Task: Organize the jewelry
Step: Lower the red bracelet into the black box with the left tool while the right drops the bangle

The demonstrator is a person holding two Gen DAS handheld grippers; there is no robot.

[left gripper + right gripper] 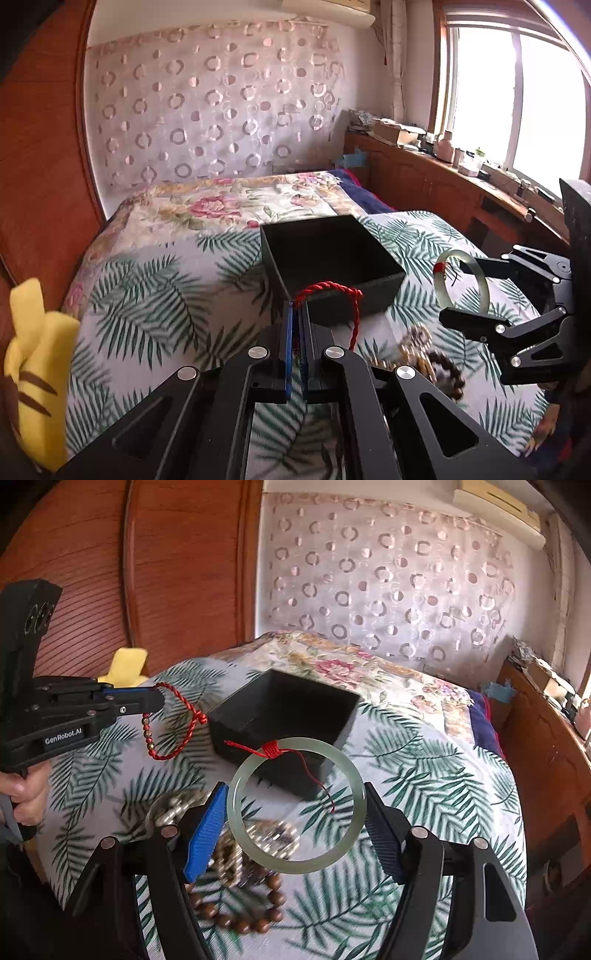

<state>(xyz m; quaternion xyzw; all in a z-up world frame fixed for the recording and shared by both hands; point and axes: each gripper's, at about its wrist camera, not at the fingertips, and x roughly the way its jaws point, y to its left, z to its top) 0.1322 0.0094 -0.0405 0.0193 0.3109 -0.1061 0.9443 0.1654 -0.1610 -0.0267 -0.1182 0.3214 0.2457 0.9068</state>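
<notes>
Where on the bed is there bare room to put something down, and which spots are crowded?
Free: the leaf-print cover right of the black box, and the inside of the box, which looks empty. Also the stretch between the box and the yellow plush. Crowded: in front of the box, where the brown bead bracelet and a blurred metallic chain lie.

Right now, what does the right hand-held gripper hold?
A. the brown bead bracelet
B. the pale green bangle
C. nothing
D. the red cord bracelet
B: in the right wrist view the bangle sits between the two fingers of the right hand-held gripper, lifted above the bed, while the red cord bracelet hangs from the left hand-held gripper.
</notes>
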